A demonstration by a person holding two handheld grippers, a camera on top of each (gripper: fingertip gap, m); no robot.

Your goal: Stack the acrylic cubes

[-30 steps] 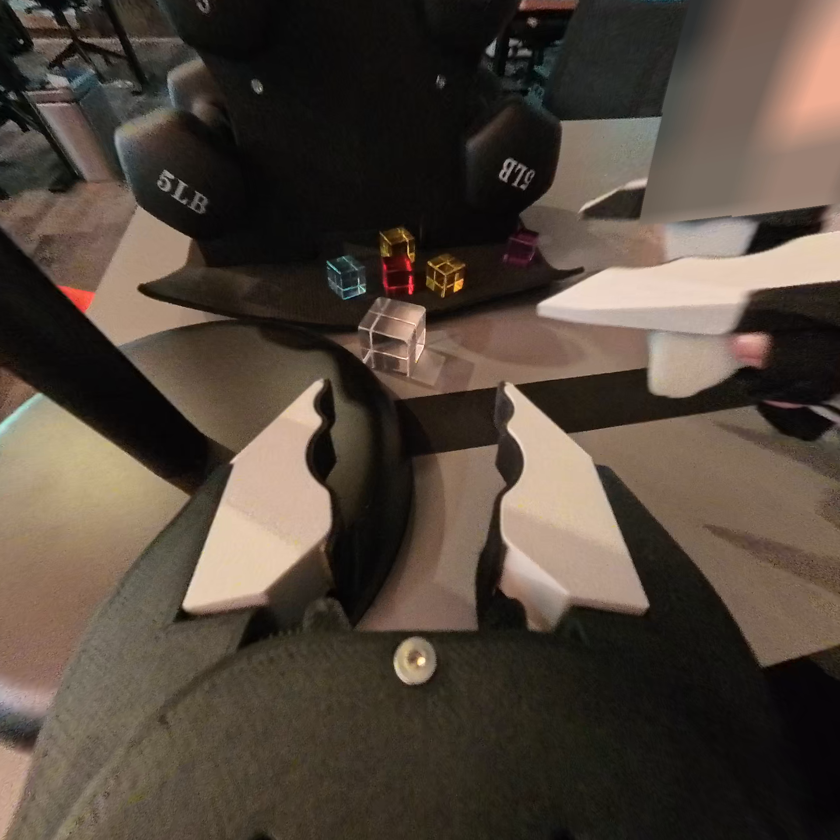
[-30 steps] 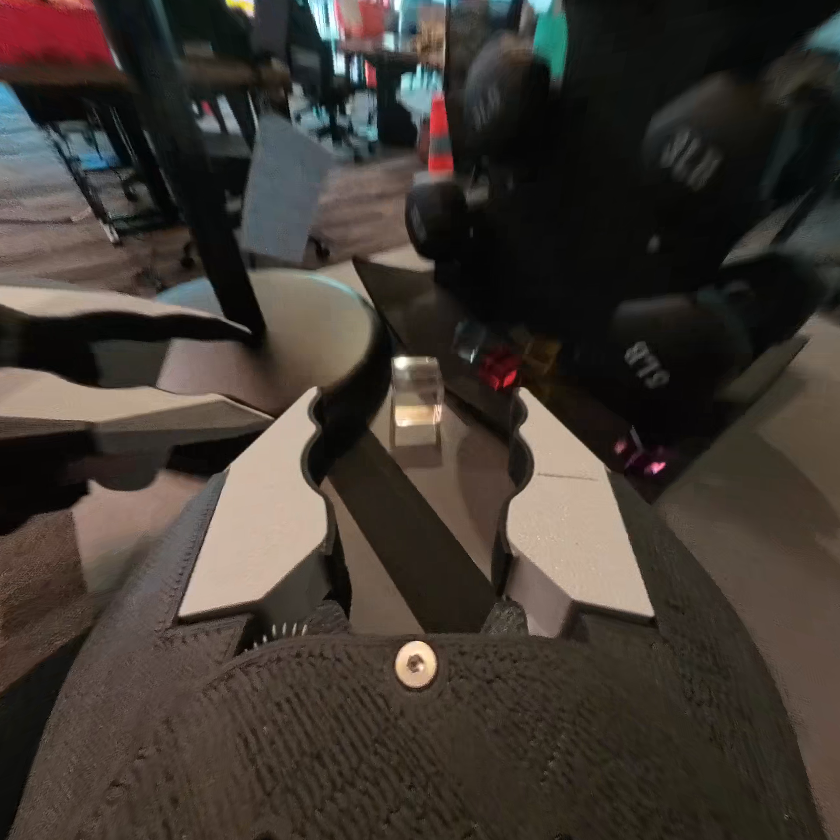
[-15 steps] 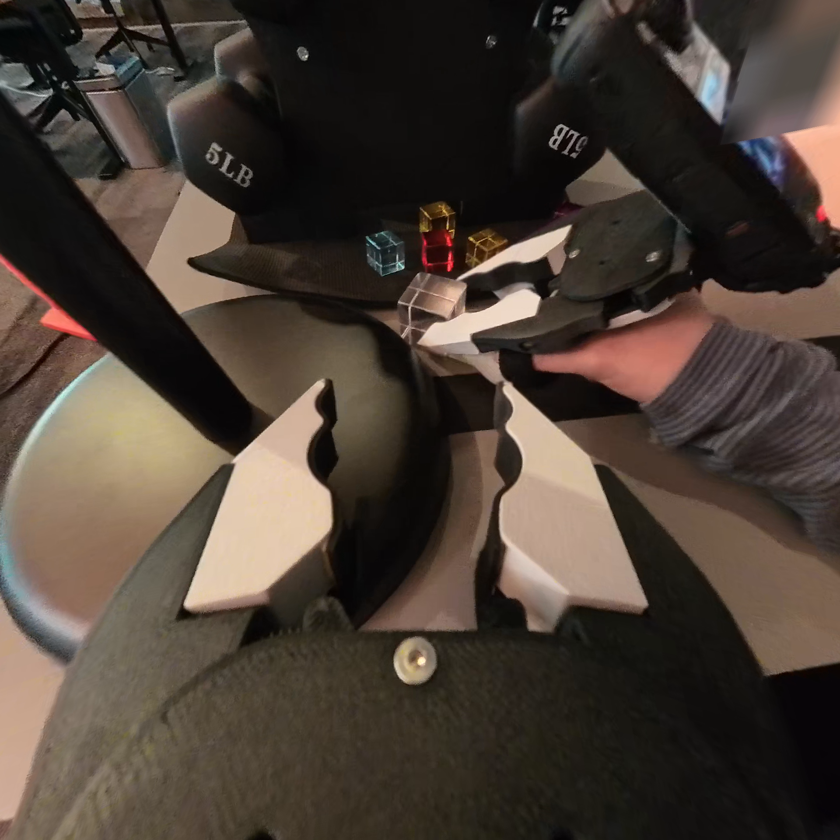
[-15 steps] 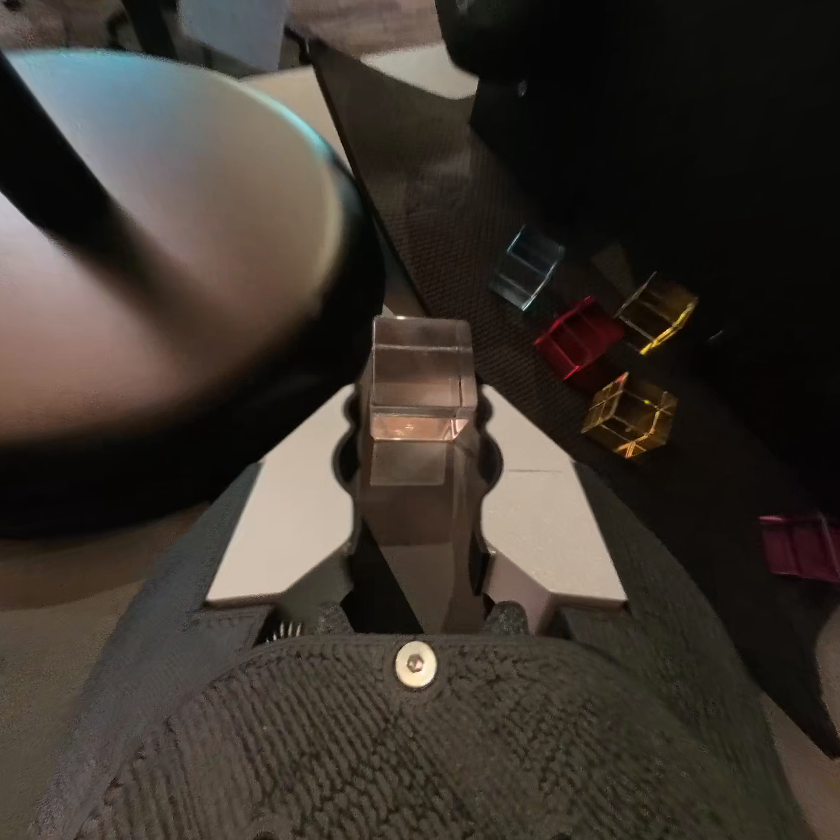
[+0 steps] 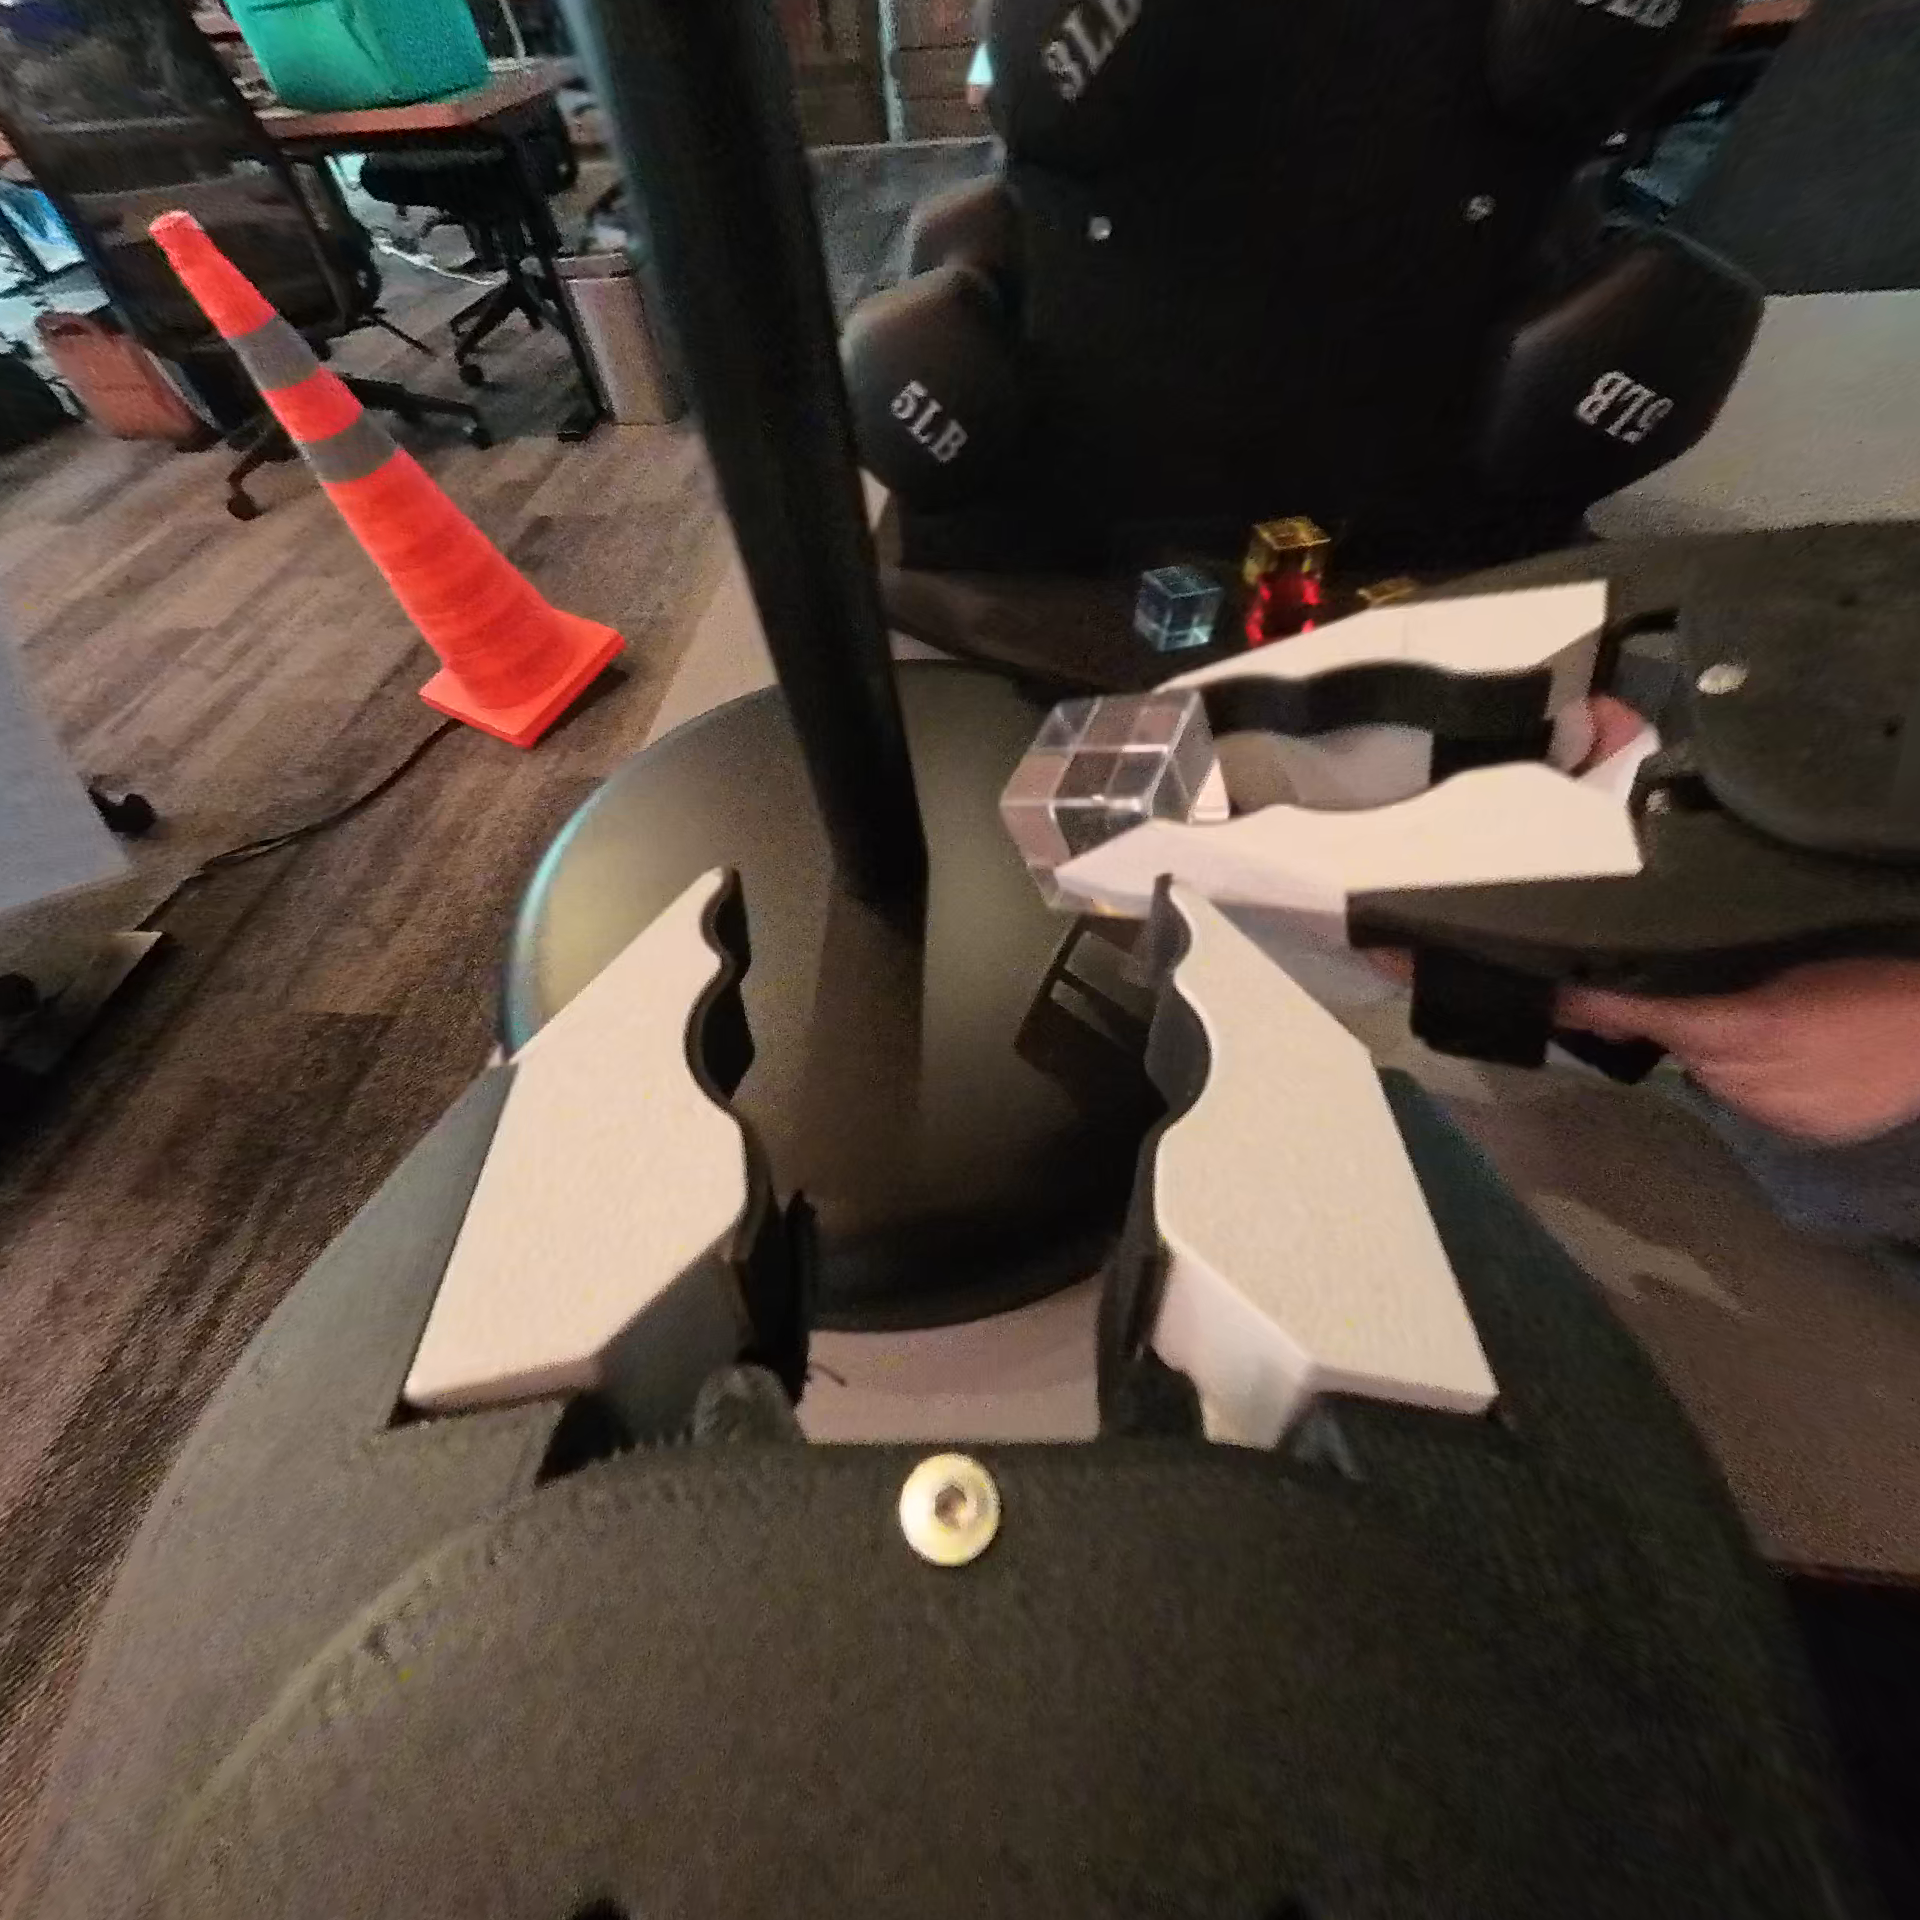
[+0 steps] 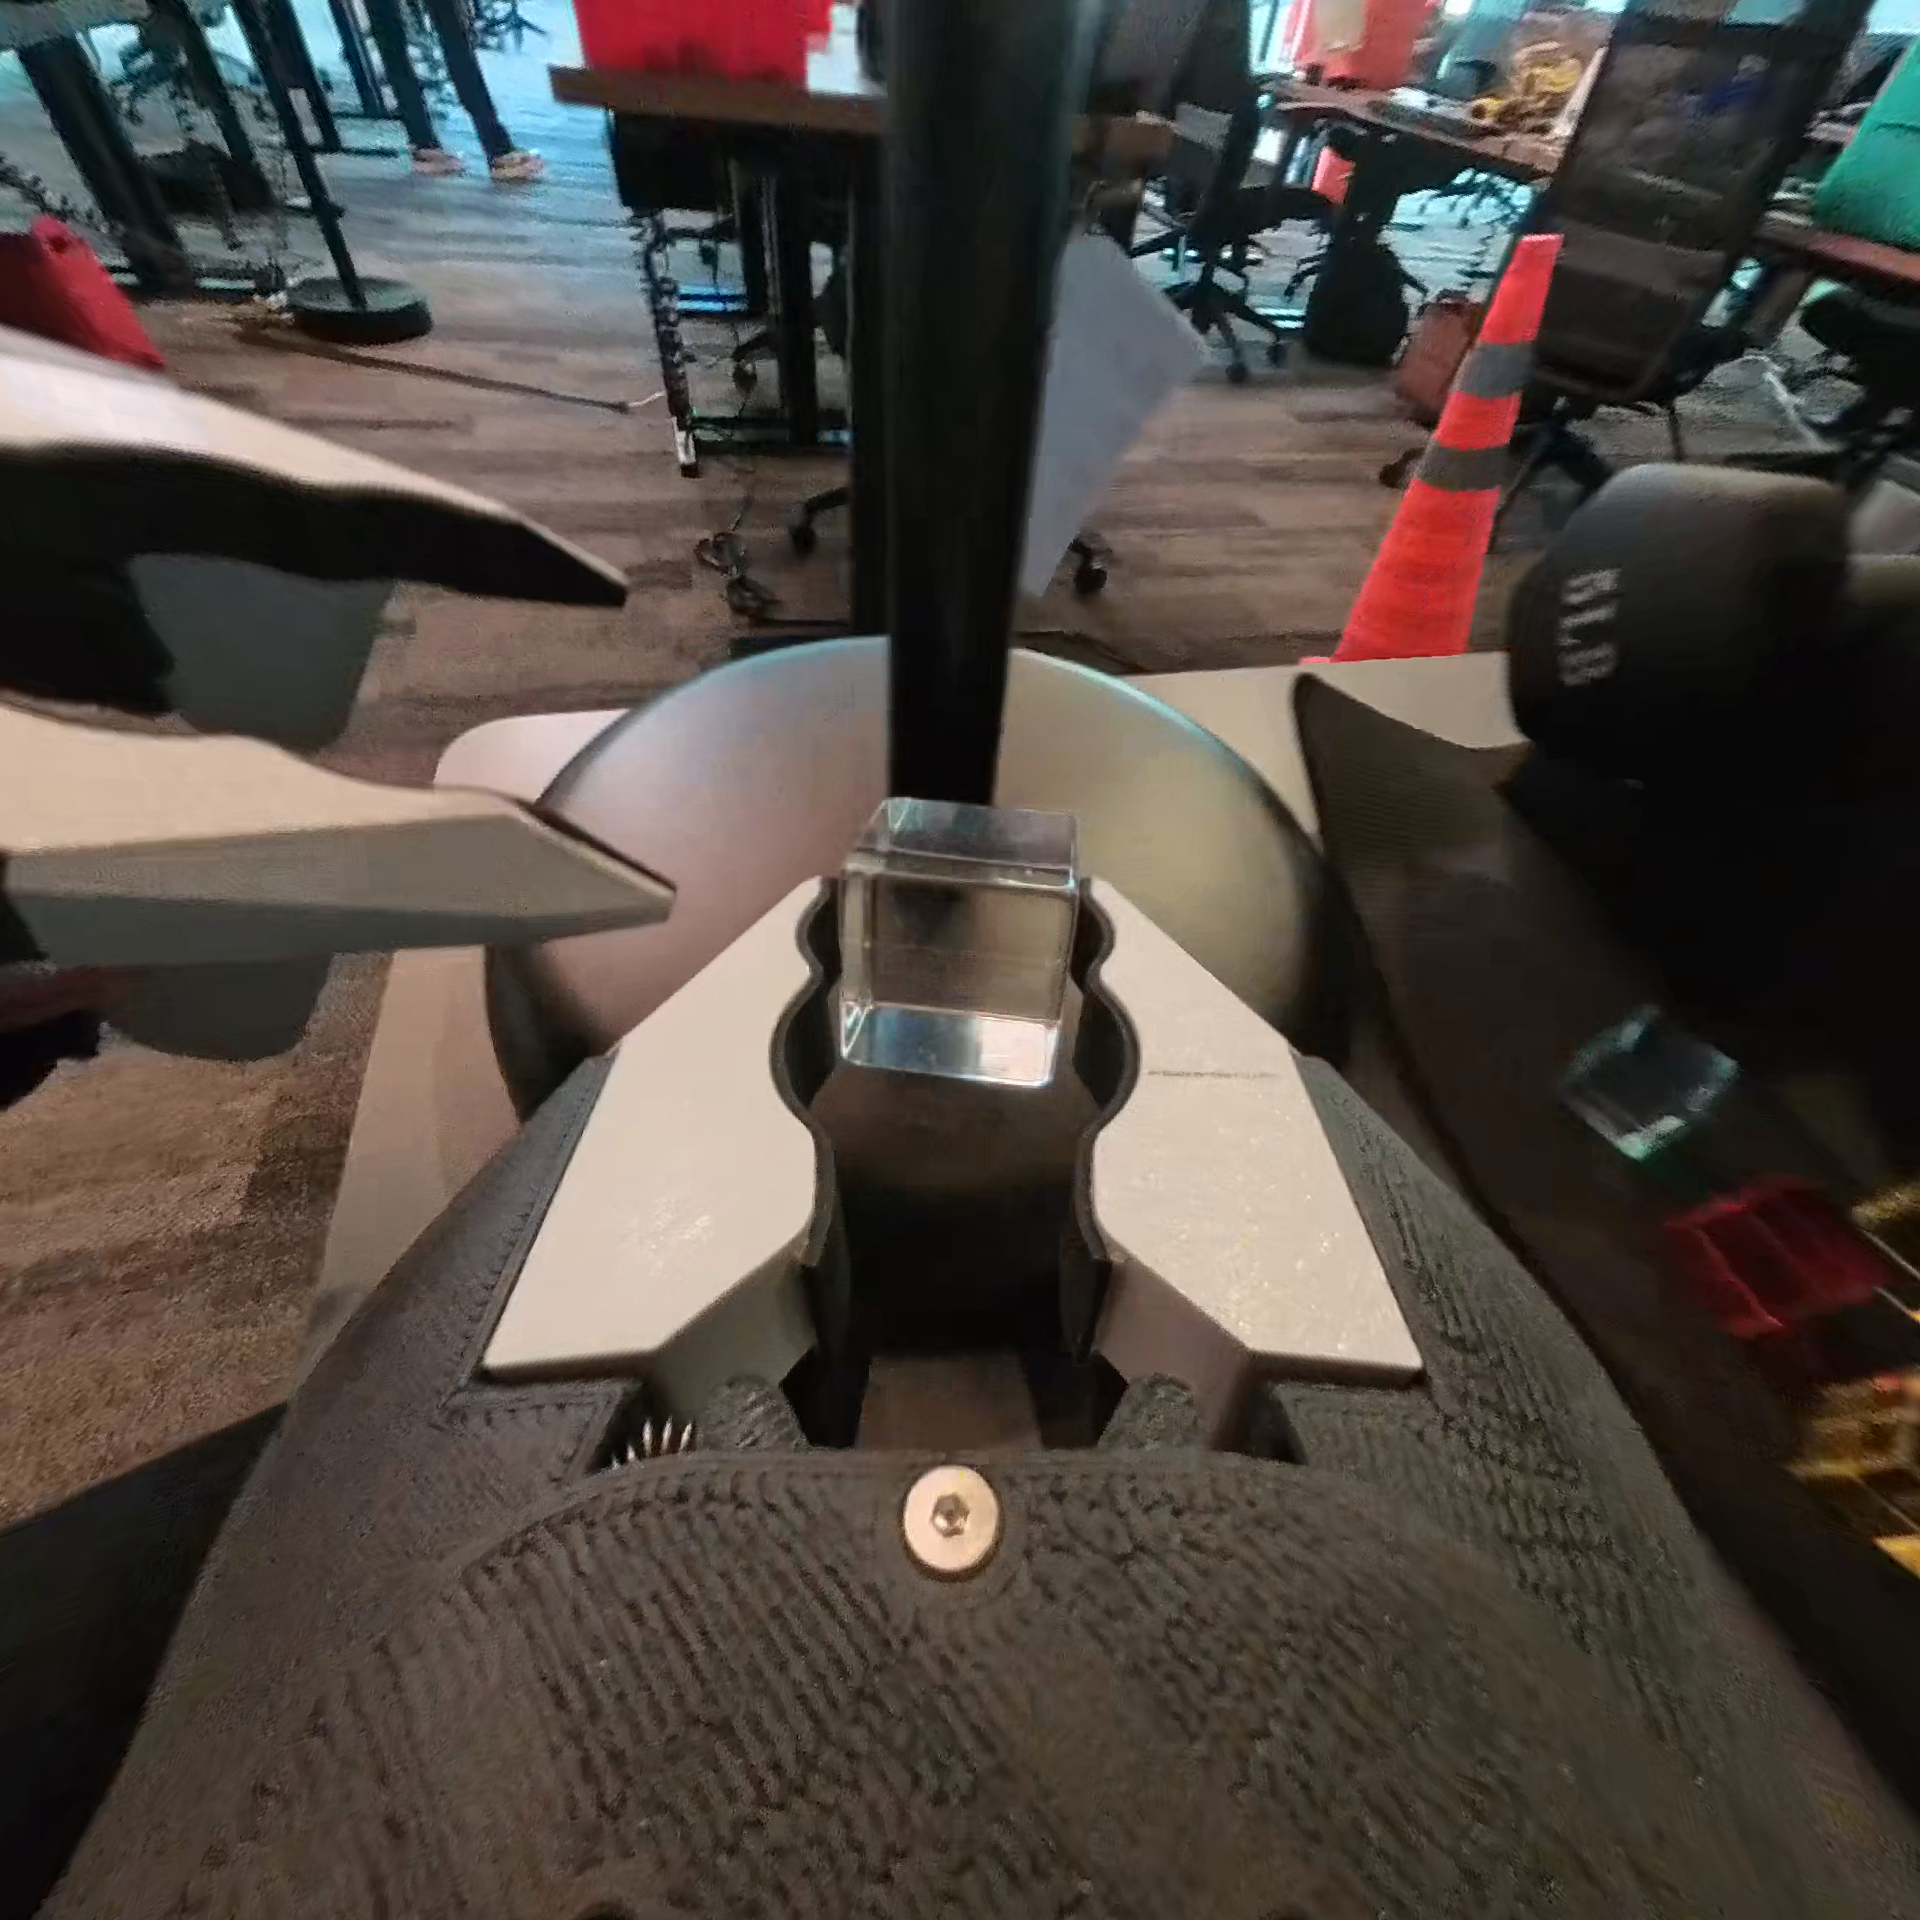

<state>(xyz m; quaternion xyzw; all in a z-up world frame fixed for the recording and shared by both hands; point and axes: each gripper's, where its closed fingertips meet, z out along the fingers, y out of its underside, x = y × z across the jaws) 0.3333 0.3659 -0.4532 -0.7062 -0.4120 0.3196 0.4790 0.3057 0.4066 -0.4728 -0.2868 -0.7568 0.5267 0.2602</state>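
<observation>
My right gripper is shut on a clear glass cube and holds it above a round black stand base. In the left wrist view the same cube sits between the right gripper's white fingers, lifted off the table. My left gripper is open and empty, over the black base beside its upright black pole. The left gripper also shows at the left of the right wrist view, open.
Small coloured cubes, blue, red and yellow, lie on a black mat under black dumbbells. An orange cone stands on the floor at left. A hand holds the right gripper.
My right gripper closed on the clear cube on the table and lifted it toward the stand base. My left gripper stayed open and shifted left over the base.
</observation>
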